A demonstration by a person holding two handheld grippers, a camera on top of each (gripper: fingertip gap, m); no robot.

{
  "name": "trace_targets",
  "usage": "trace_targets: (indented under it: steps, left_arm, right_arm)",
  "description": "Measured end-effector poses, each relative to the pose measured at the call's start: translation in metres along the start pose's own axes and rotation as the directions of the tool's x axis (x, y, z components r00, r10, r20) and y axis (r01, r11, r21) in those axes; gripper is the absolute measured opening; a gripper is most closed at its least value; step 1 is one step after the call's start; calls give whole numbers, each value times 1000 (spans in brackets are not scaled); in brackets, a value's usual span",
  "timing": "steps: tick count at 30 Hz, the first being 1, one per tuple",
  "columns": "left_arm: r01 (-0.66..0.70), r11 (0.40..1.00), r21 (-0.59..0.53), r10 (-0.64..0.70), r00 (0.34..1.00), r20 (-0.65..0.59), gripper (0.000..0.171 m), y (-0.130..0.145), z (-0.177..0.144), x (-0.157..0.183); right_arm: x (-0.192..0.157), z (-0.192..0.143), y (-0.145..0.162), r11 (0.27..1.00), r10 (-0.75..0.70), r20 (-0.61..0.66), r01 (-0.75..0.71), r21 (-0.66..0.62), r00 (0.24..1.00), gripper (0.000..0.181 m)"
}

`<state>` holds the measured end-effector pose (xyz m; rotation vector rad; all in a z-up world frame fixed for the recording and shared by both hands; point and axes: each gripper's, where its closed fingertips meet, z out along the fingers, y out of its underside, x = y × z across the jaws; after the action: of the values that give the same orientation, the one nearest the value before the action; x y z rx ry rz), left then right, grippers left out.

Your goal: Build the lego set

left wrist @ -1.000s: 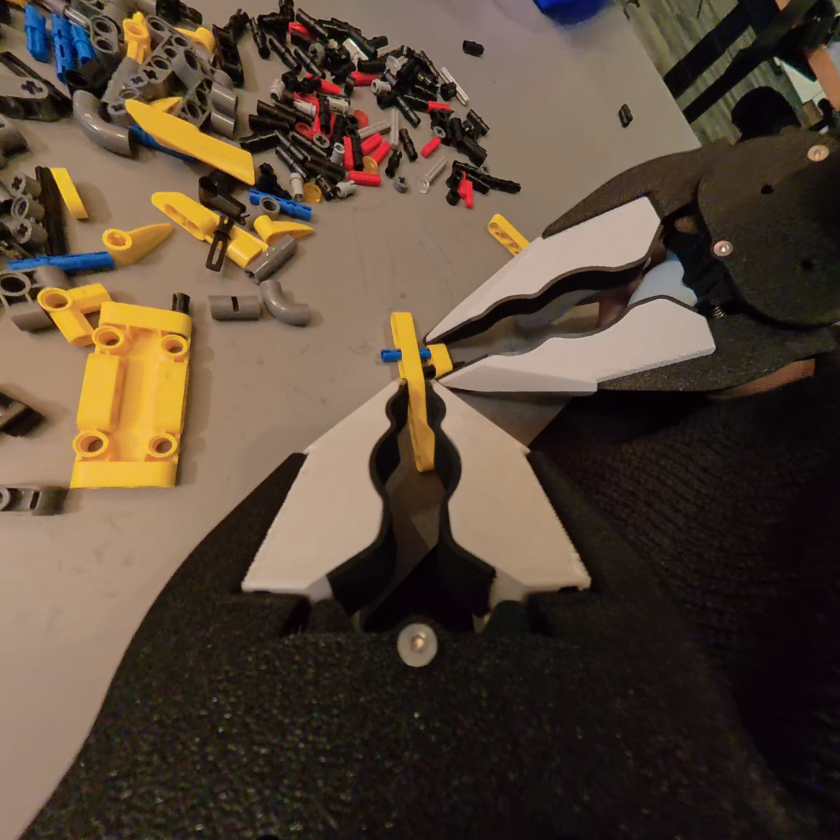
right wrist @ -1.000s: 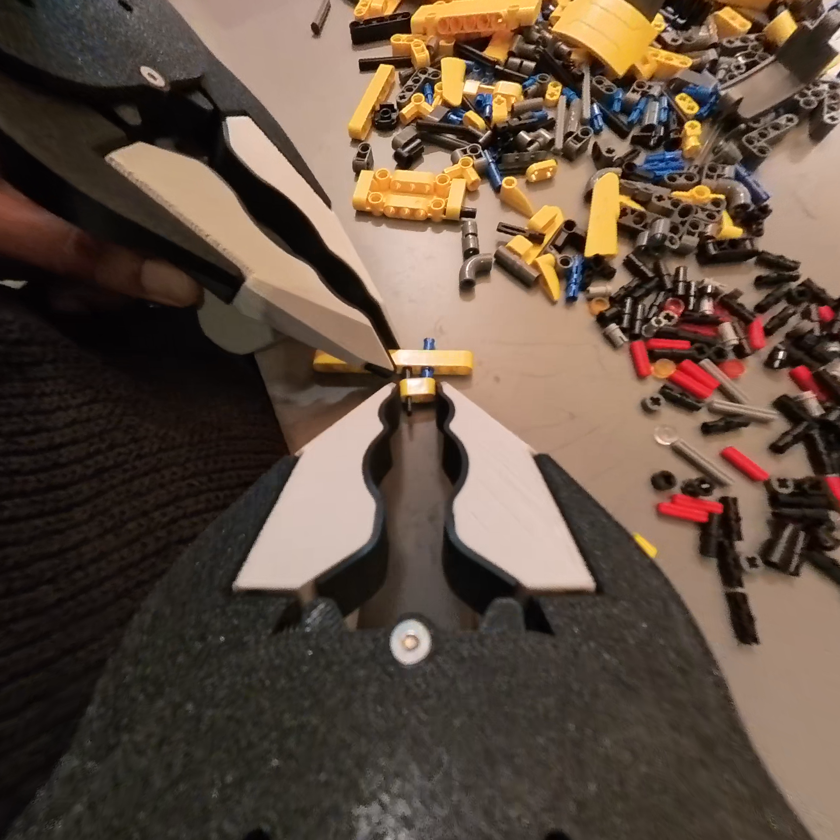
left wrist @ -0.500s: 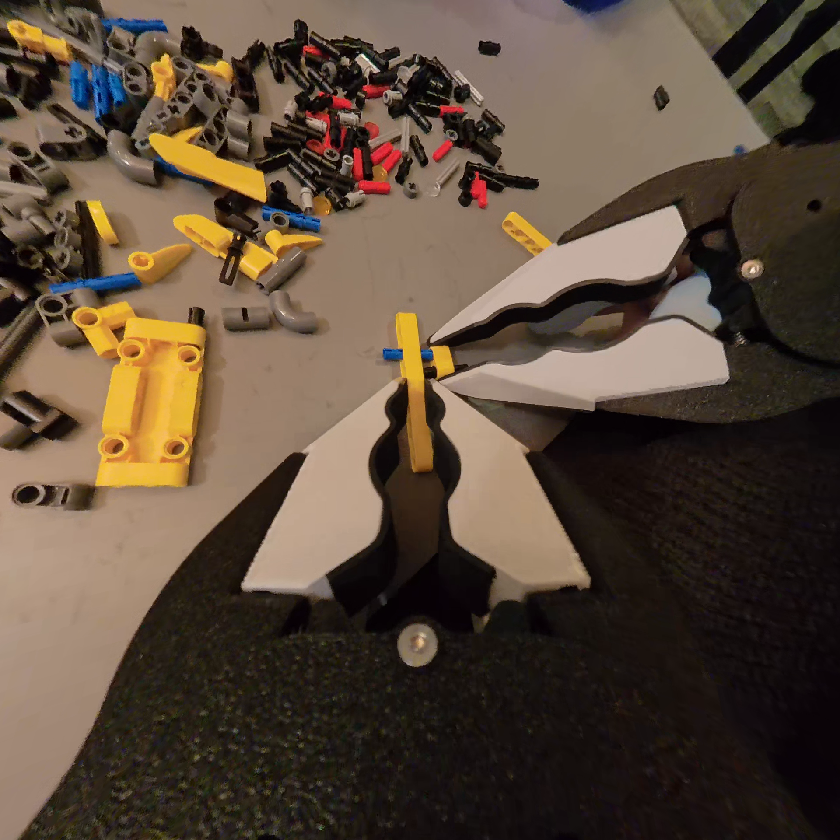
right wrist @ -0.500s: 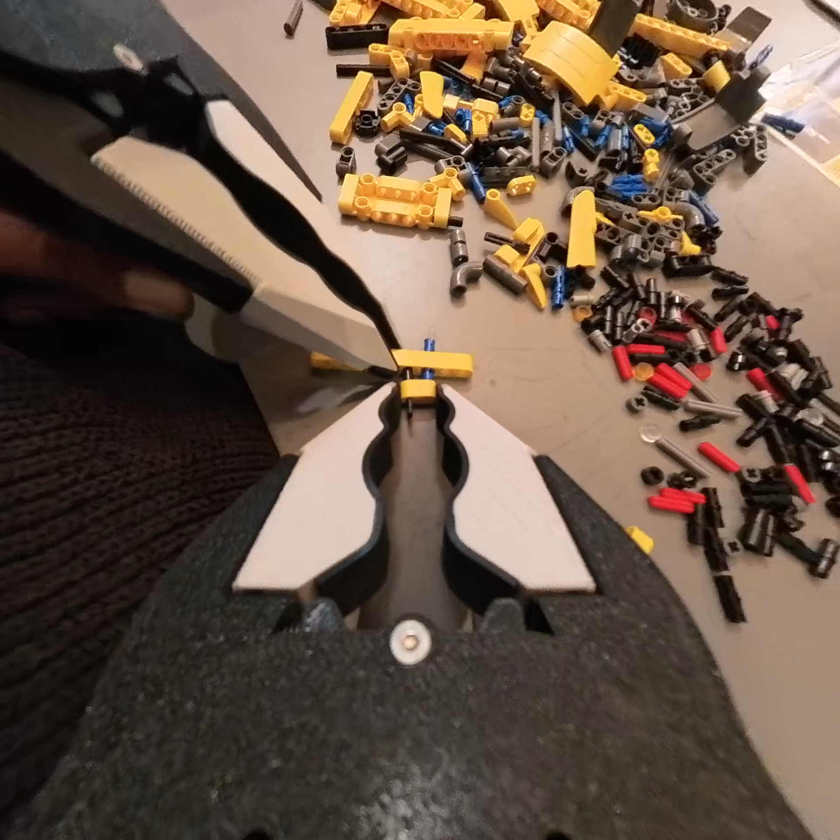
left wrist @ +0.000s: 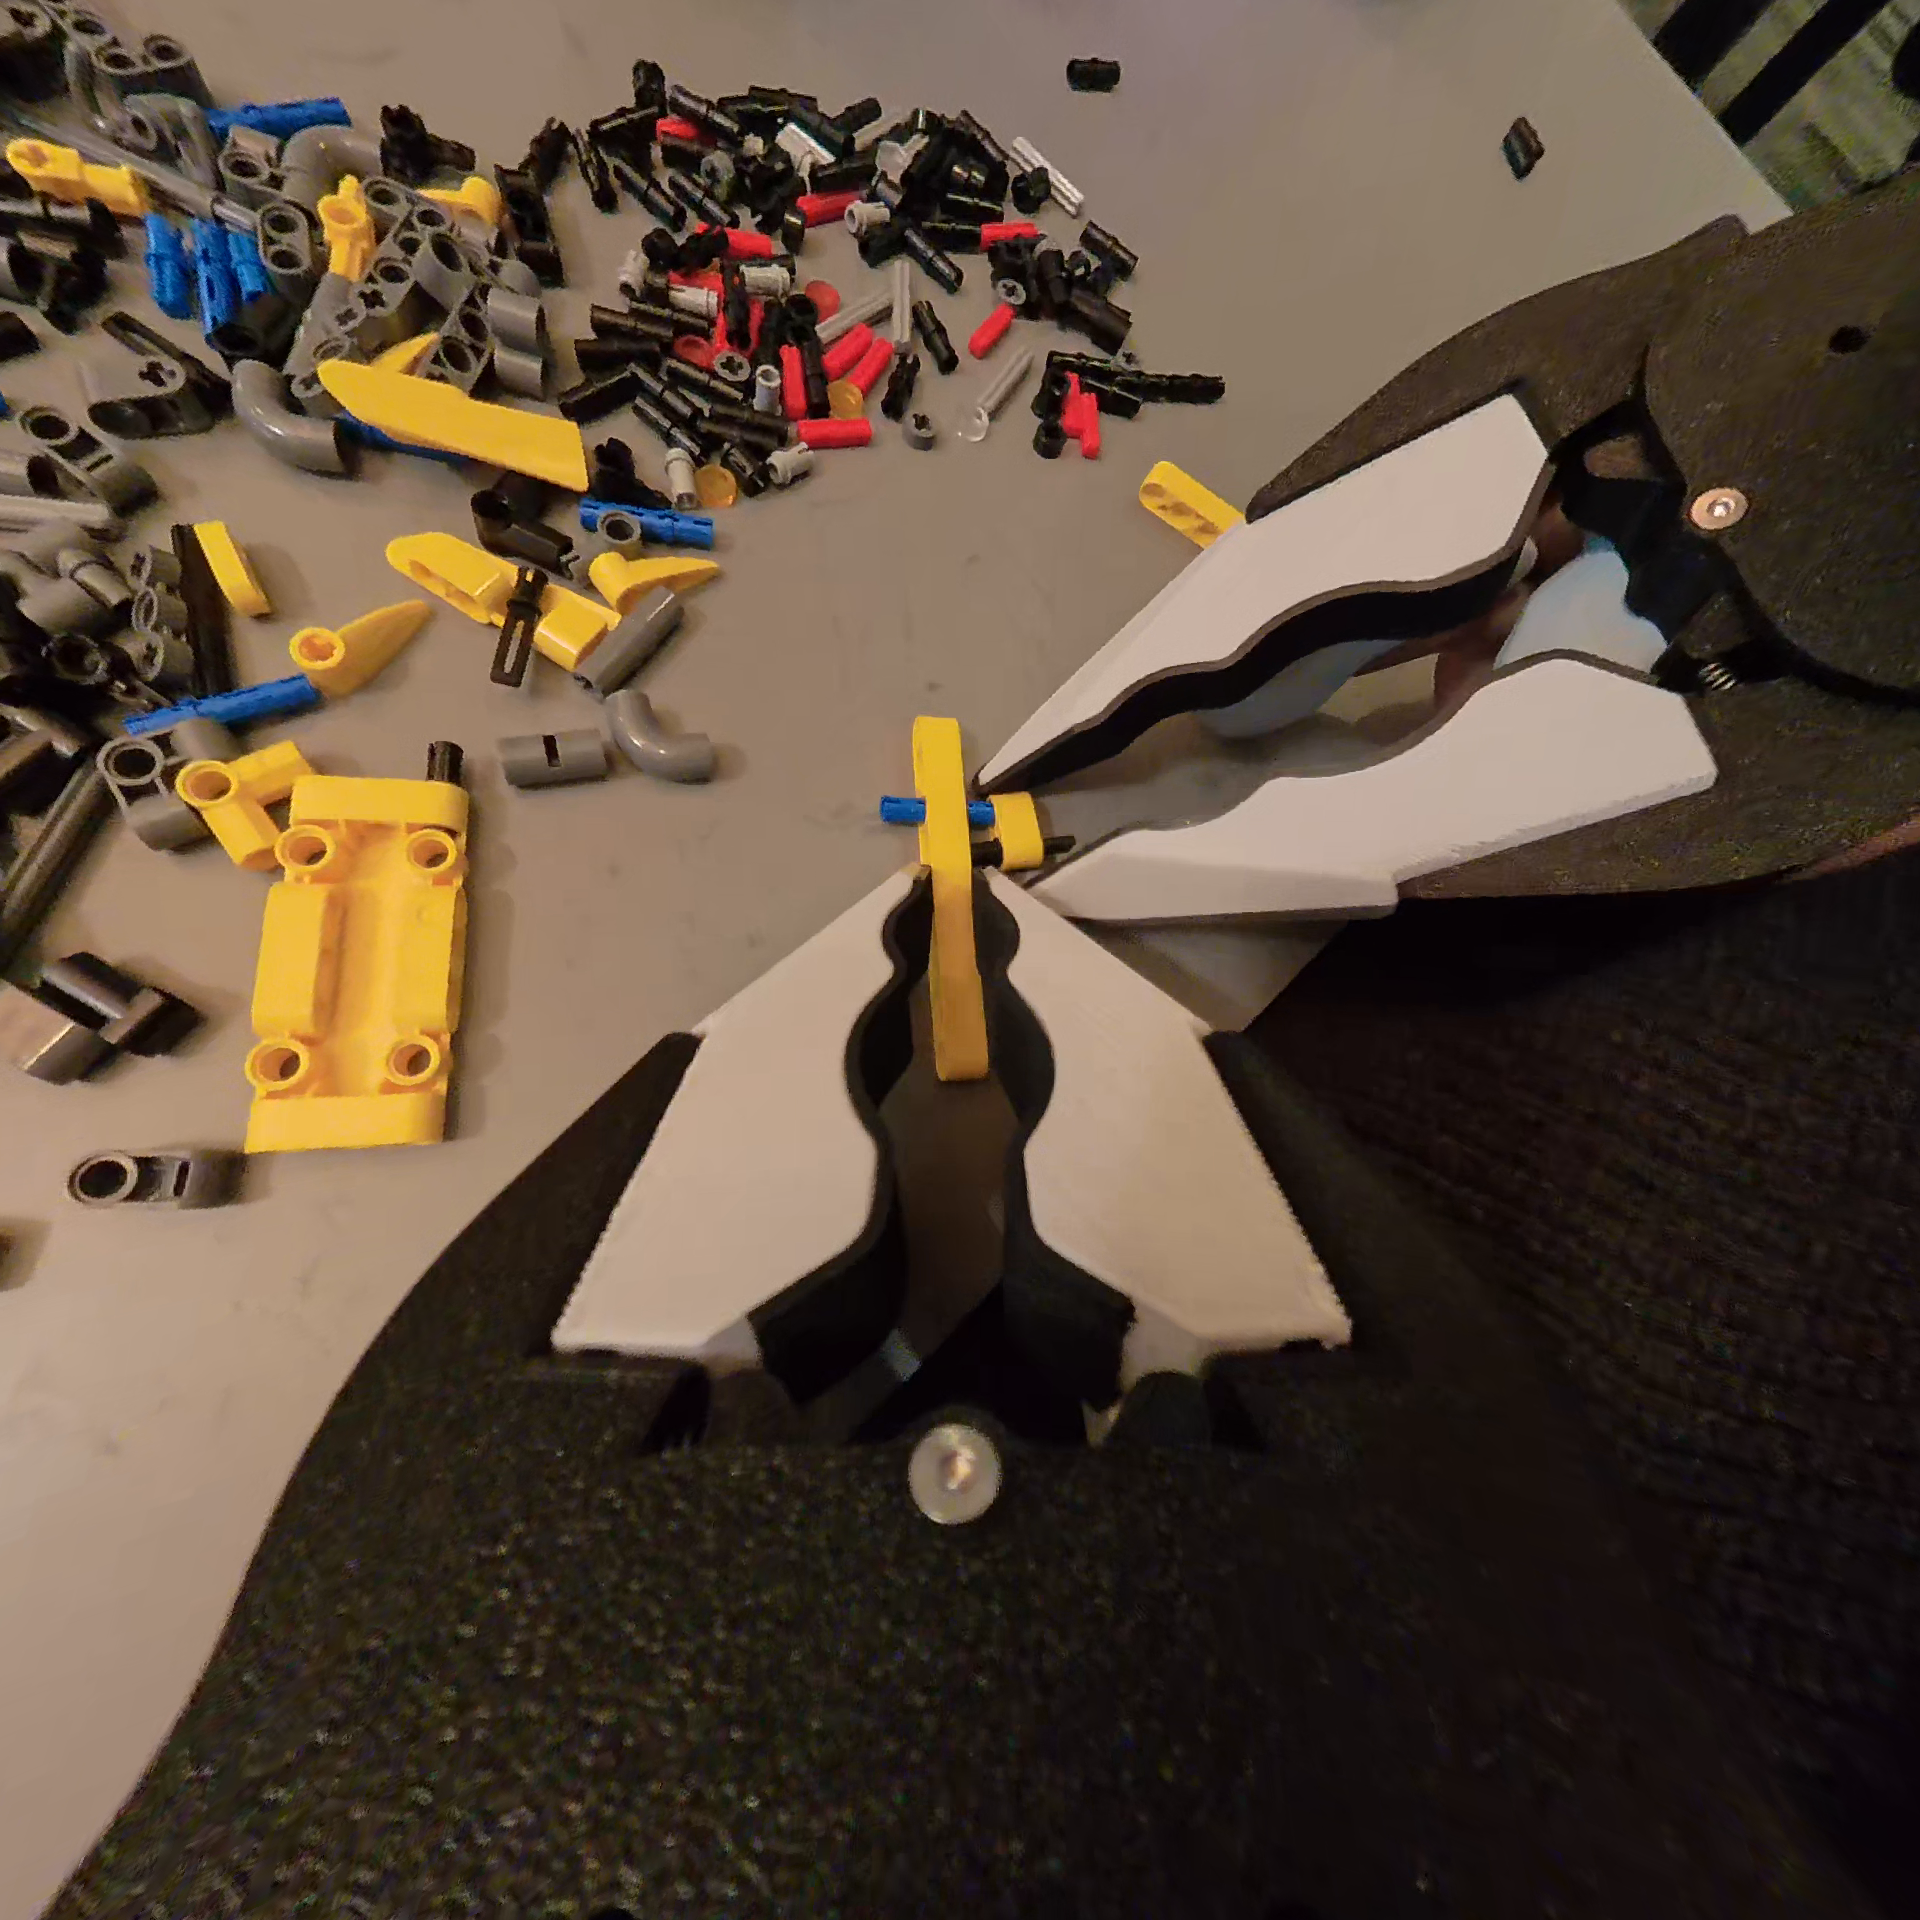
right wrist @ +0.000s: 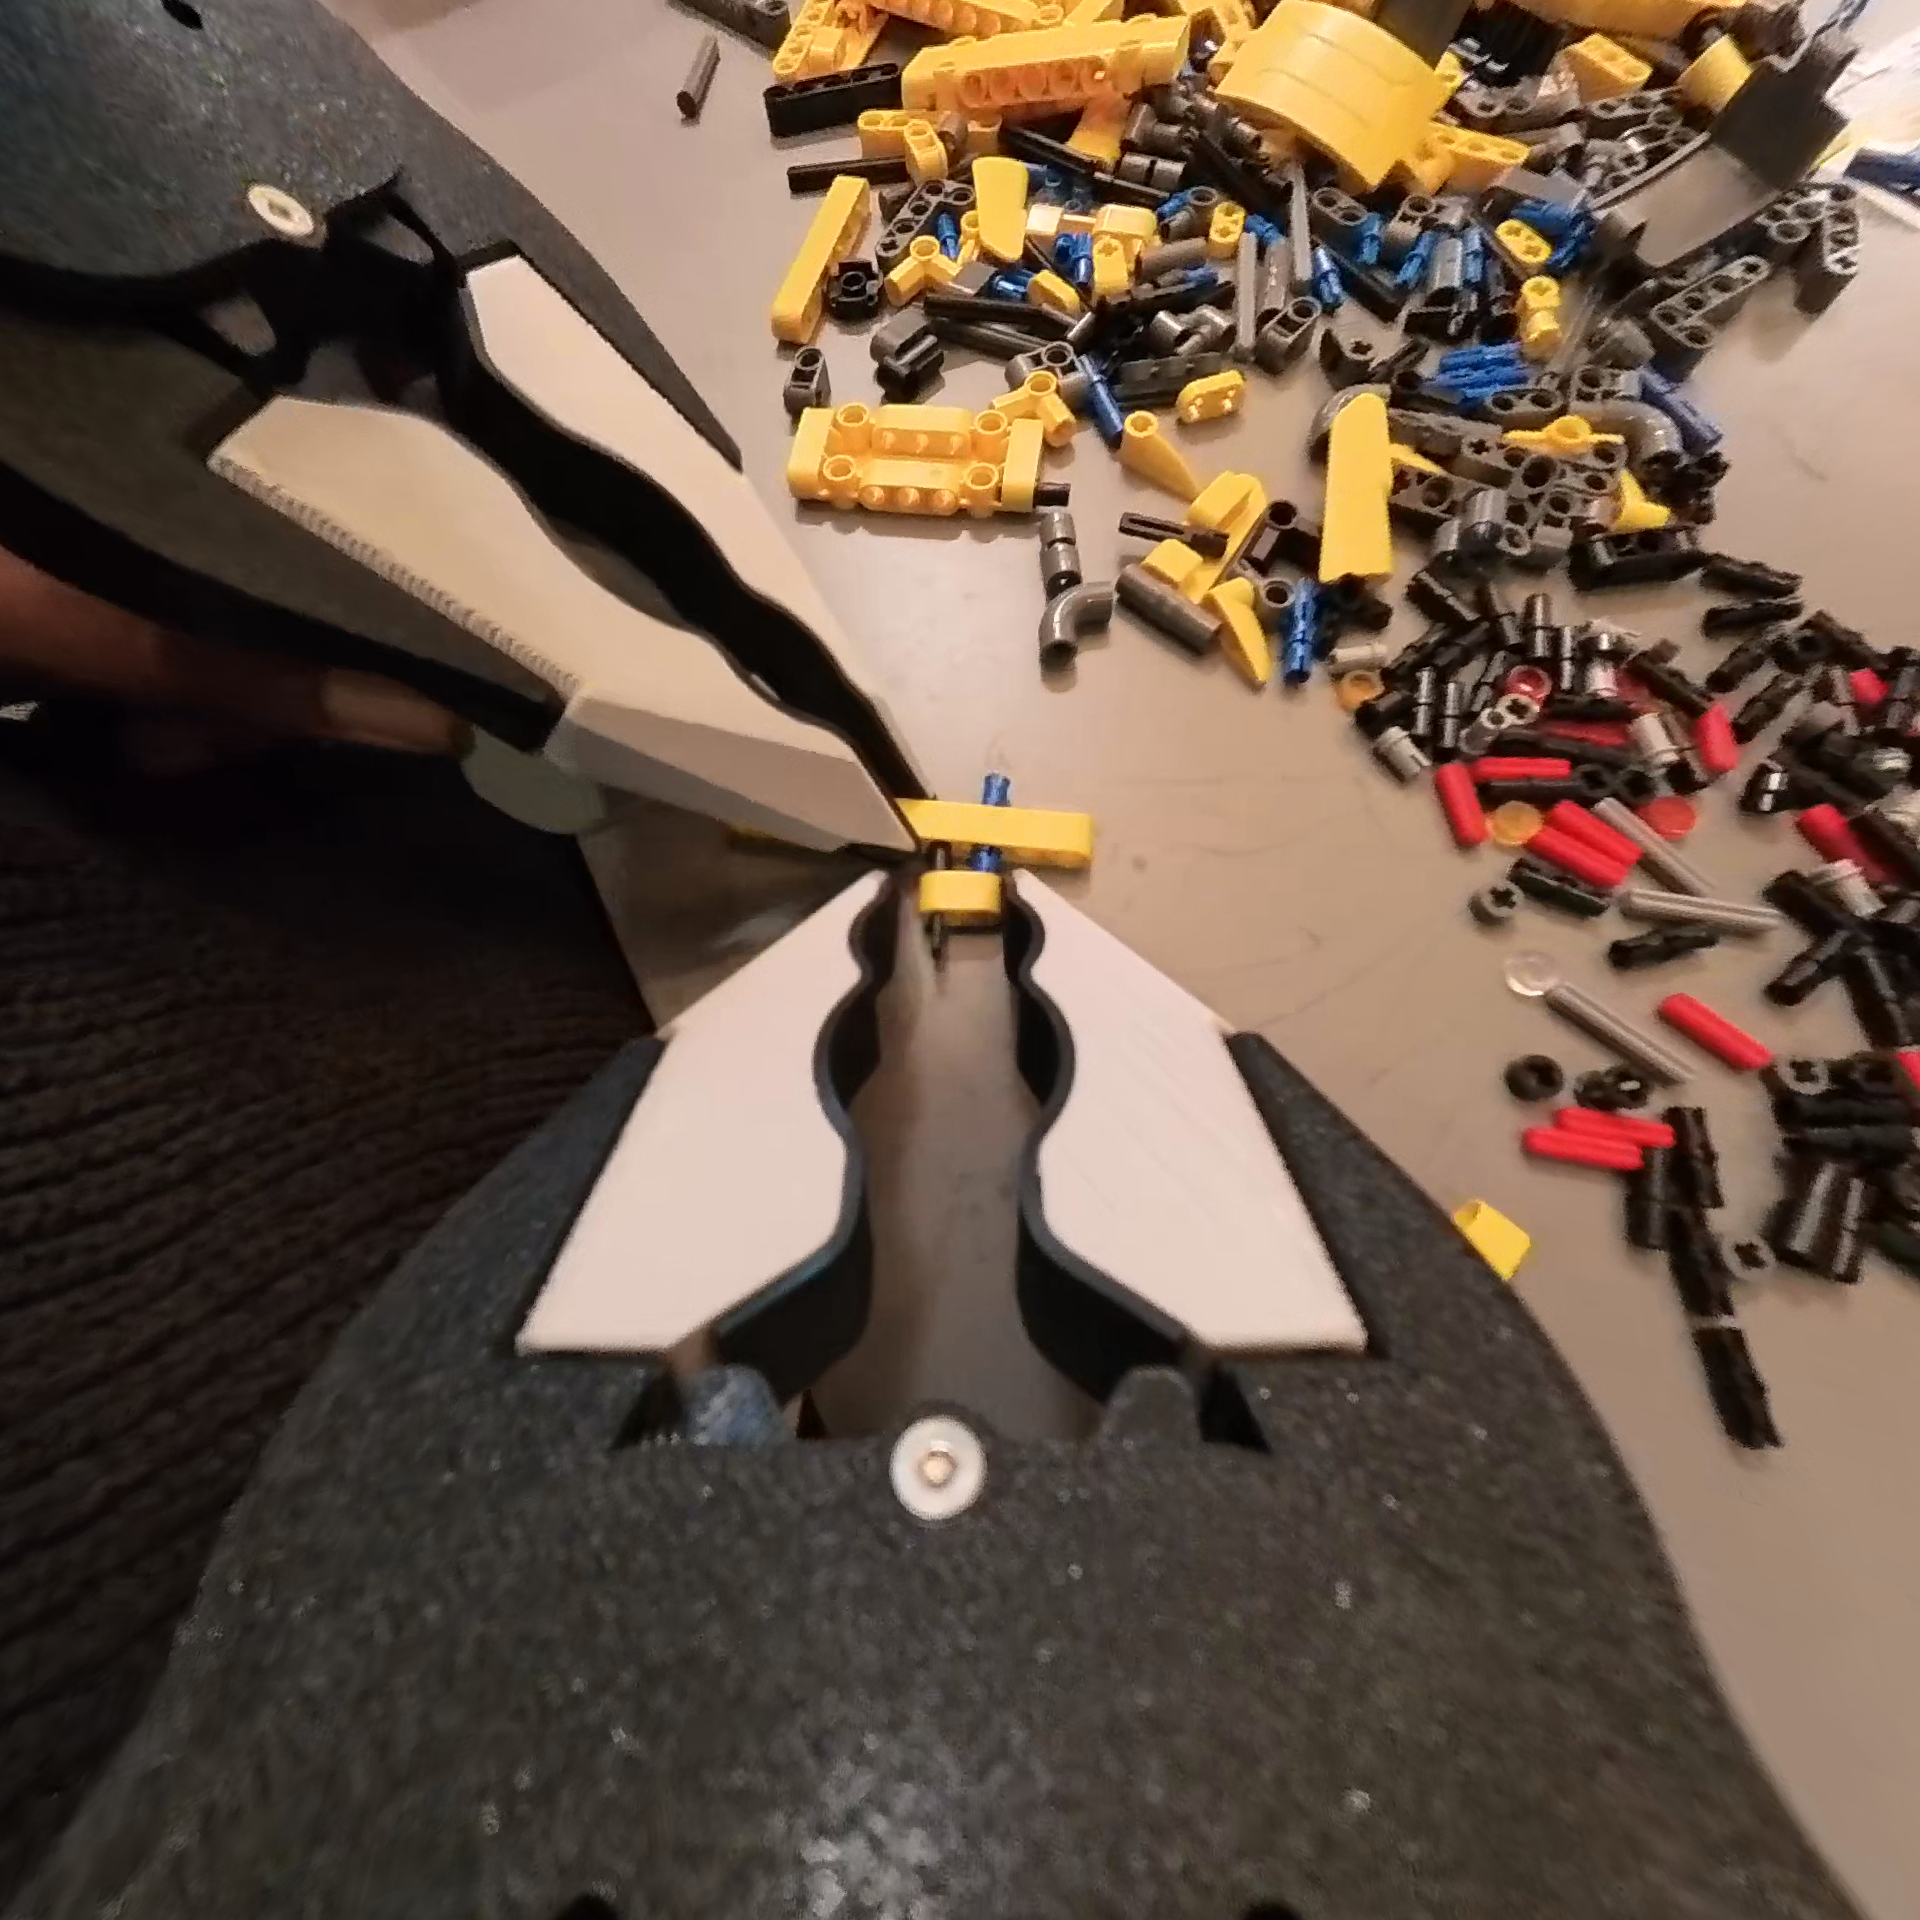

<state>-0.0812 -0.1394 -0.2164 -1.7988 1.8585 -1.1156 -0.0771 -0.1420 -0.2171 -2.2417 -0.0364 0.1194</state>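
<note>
Being small, stiff, light moulded plastic, the yellow beam (left wrist: 951, 935) is clamped edge-on by its near end in the left claw (left wrist: 948, 883), above the desk (left wrist: 831, 644) edge. The short yellow connector (right wrist: 961, 891), joined by a blue pin (right wrist: 992, 821), is pinched in the right claw (right wrist: 956, 904); such slick parts are judged best gripped on flat faces, loose pieces (left wrist: 790, 312) lying beyond.

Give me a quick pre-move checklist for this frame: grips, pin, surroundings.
1. Left gripper shut on yellow beam: ok.
2. Right gripper shut on small yellow connector: ok.
3. Blue pin through beam, joining connector: ok.
4. Pin fully seated: cannot tell.
5. Black pin on connector engaged in beam: cannot tell.
6. Held parts apart from loose pieces on table: ok.
</note>
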Motion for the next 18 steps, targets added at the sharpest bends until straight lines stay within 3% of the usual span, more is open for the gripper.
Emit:
trace_targets:
  steps: [8, 10, 12, 15, 18]
  left_arm:
    - [-15, 1000, -9, 15, 1000, -7, 7, 1, 0, 0]
    - [-26, 1000, -14, 26, 1000, -13, 7, 1, 0, 0]
    - [-42, 999, -13, 41, 999, -29, 7, 1, -1, 1]
    - [-86, 996, -26, 84, 995, -61, 8, 2, -1, 1]
    - [-137, 989, -56, 130, 984, -120, 8, 4, -2, 5]
  right_arm:
    - [1, -9, 4, 1000, 11, 69, -10, -16, 998, 37]
    - [12, -18, 4, 1000, -25, 88, 26, -13, 996, 49]
    - [19, -28, 2, 993, -112, 155, 115, -8, 982, 50]
    - [17, -38, -8, 969, -223, 302, 245, -37, 927, 50]
    - [8, -37, -9, 891, -400, 466, 454, -3, 789, 50]
